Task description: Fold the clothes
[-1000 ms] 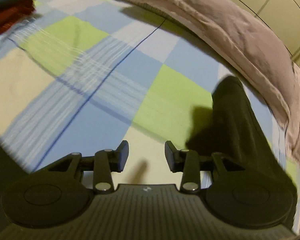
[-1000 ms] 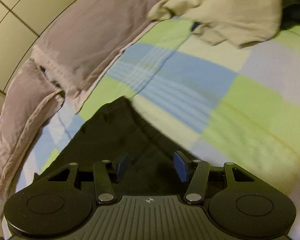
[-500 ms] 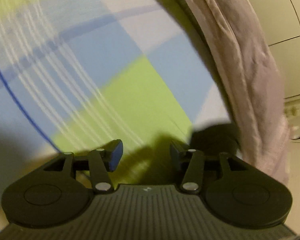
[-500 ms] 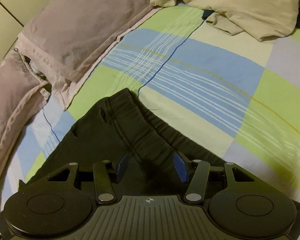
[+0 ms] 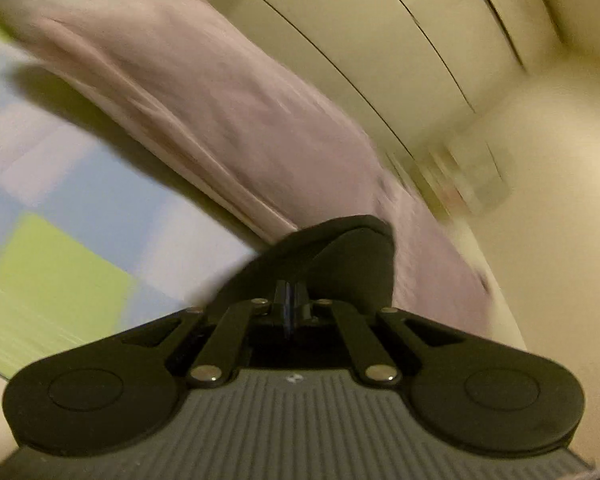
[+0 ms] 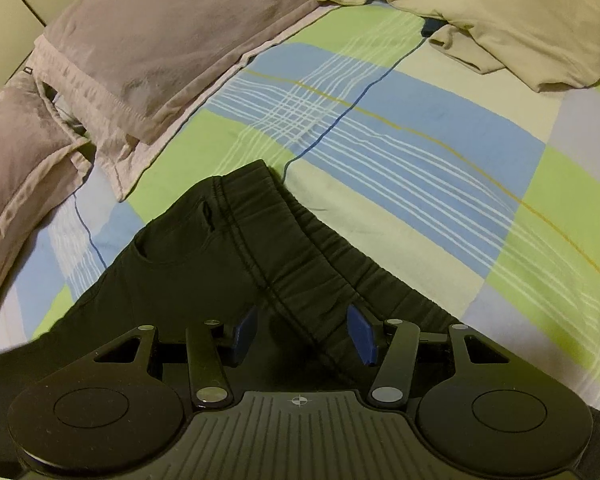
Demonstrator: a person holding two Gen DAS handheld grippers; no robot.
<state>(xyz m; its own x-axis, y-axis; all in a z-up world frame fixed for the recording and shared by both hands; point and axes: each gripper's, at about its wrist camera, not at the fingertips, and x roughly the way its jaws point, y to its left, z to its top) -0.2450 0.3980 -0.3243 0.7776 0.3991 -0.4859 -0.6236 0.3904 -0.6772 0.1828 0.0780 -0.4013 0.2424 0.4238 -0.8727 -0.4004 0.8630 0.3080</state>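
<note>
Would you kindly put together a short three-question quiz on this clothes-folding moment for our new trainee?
1. True or false: the left gripper is shut on a fold of the black trousers.
2. Multiple choice: the right gripper is A) shut on the waistband, B) open above the waistband, C) holding the beige garment.
3. Fill in: the grey-pink pillows lie along the edge of the ____ bedsheet.

Key
1. True: its fingers meet with black fabric pinched between them.
2. B: the blue pads stand apart, with the elastic waistband between and beyond them.
3. Checked (blue, green and cream).
</note>
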